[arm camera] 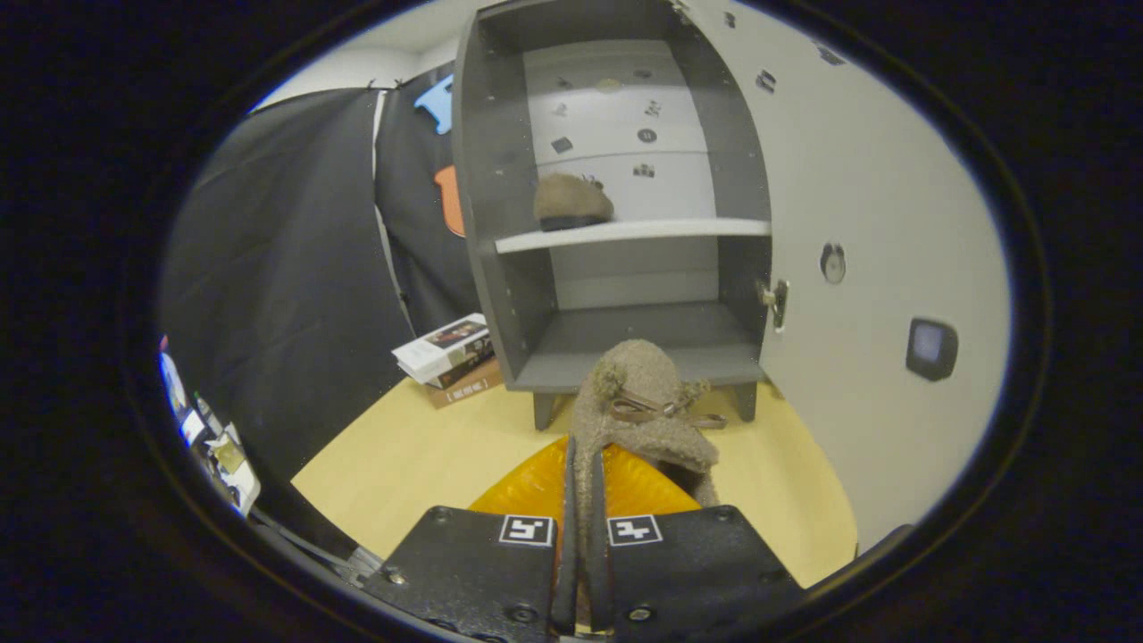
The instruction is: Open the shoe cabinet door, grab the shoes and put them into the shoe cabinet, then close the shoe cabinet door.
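My gripper [582, 500] is shut on the heel rim of a fuzzy tan shoe [638, 406] with a brown bow, held up just ahead of the fingers. Beyond it stands the grey shoe cabinet [482, 179], its door [857, 205] swung open to the right. A second tan shoe [571, 201] rests on the left part of the white middle shelf [679, 229]. The bottom compartment [643, 344] lies right behind the held shoe, with nothing in it that I can see.
The cabinet stands on a pale wooden table [429, 455]. A stack of books or boxes [451, 357] lies left of the cabinet's foot. Something orange [536, 487] sits on the table under the held shoe. Black cloth hangs at the left.
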`<state>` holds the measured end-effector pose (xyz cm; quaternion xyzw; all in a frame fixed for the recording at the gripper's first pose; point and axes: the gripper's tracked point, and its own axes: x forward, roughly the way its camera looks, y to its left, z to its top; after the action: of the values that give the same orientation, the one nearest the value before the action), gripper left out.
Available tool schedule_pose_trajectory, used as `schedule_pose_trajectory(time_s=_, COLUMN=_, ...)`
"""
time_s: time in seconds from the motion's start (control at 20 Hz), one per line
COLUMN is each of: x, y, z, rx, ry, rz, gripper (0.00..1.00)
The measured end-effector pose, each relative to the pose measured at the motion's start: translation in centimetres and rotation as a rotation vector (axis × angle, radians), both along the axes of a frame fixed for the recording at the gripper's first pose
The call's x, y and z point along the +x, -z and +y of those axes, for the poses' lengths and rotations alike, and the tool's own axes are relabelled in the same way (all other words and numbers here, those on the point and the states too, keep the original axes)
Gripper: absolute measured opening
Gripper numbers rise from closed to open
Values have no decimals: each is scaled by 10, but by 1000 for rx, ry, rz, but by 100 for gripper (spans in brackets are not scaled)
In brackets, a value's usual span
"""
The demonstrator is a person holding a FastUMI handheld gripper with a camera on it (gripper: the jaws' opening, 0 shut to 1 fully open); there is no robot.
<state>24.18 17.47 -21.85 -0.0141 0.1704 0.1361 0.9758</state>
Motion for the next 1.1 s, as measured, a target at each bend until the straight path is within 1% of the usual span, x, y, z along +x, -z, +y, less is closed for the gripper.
schedule_pose_trajectory(time_s=0.15, x=1, y=-51, z=-4, rx=-56, ry=14, rz=-87, gripper=7)
schedule_pose_trajectory(time_s=0.25, x=6, y=-89, z=0, rx=-70, ry=4, rz=-136, gripper=7)
schedule_pose_trajectory(time_s=0.35, x=12, y=-121, z=6, rx=-56, ry=-6, rz=-152, gripper=6)
schedule_pose_trajectory(time_s=0.5, x=30, y=-164, z=6, rx=-117, ry=-3, rz=-202, gripper=7)
schedule_pose_trajectory(time_s=0.65, x=55, y=-200, z=5, rx=-169, ry=40, rz=-246, gripper=7)
schedule_pose_trajectory(time_s=0.8, x=87, y=-230, z=8, rx=-174, ry=60, rz=-253, gripper=6)
schedule_pose_trajectory(time_s=0.95, x=129, y=-244, z=5, rx=-191, ry=90, rz=-226, gripper=7)
schedule_pose_trajectory(time_s=1.1, x=174, y=-248, z=1, rx=-226, ry=120, rz=-213, gripper=7)
